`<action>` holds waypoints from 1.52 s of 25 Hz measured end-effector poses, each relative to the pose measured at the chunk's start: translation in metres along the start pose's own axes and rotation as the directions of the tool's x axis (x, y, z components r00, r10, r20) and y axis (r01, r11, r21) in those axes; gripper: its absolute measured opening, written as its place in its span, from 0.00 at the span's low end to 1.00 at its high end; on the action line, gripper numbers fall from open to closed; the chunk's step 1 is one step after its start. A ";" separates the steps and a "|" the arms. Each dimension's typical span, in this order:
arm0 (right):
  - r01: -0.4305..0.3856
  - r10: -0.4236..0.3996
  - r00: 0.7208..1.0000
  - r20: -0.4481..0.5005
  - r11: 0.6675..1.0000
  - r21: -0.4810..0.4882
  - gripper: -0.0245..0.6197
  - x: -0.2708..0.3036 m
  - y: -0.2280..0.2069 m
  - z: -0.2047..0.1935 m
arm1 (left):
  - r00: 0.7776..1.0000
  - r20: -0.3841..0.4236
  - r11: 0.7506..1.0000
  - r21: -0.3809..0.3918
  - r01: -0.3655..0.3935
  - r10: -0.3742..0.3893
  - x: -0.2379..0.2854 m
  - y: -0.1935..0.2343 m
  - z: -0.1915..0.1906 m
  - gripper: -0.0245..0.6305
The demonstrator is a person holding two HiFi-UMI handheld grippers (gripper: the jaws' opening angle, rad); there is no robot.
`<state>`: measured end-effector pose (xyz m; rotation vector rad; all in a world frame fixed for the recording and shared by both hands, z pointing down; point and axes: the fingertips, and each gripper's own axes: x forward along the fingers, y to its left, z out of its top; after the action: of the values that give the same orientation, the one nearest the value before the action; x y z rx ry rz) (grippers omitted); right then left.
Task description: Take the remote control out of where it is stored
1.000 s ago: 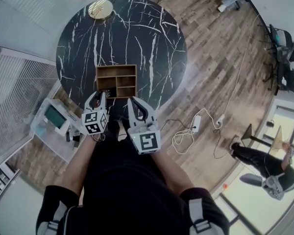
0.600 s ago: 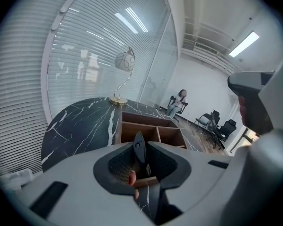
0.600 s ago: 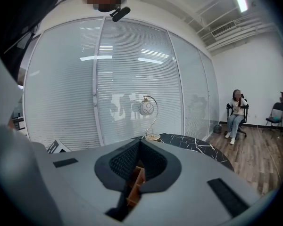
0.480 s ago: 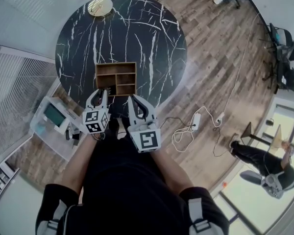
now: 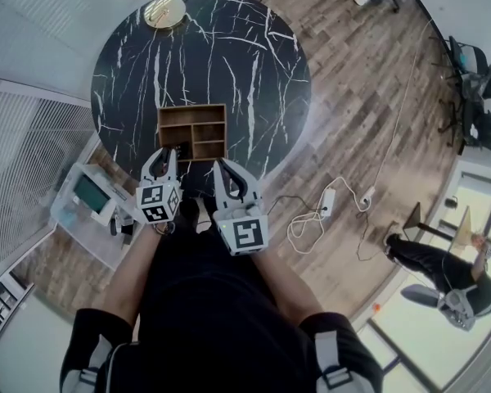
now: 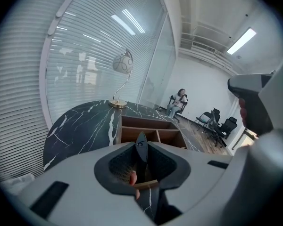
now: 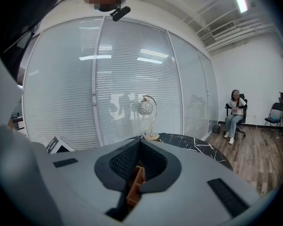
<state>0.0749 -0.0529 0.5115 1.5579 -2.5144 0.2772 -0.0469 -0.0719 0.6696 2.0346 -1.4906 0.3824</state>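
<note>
**Left gripper closing on the remote**

The remote [image 6: 141, 149] is a thin black thing that seems to stand up in the near left slot of the box [image 5: 192, 108], so it is not out yet. A second ago the left gripper [image 5: 164, 157] had its jaws wider. Now they are closing, about half shut, with the remote between them and the tips seeming to touch its sides (so I think the lift can come soon). The right gripper [image 7: 140, 144] waits just beside it, jaws together, holding nothing. The box sits near the close edge of a round black table [image 5: 229, 64] with white lines. A gold lamp [image 5: 165, 12] stands at the far edge. Around are a wood floor [image 5: 352, 121], blinds [image 6: 94, 55] and a person [image 6: 180, 98] sitting far off.
</note>
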 end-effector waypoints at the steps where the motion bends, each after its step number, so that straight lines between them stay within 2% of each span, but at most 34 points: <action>1: 0.000 0.000 1.000 -0.003 1.000 0.001 0.04 0.000 0.000 -0.001 | 1.000 -0.001 1.000 -0.001 -0.002 0.002 0.000 0.001 0.000 0.16; 27: -0.006 0.006 1.000 0.018 1.000 -0.003 0.04 -0.002 0.002 0.003 | 0.999 0.031 0.999 0.036 -0.015 0.014 -0.012 -0.006 0.022 0.16; 38: -0.002 0.004 0.998 0.057 1.000 -0.019 0.04 -0.004 0.006 0.019 | 0.997 0.078 0.998 0.052 -0.018 0.014 -0.031 -0.008 0.043 0.16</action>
<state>0.0710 -0.0513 0.4918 1.5769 -2.5546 0.2113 -0.0545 -0.0728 0.6168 2.1009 -1.5595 0.3566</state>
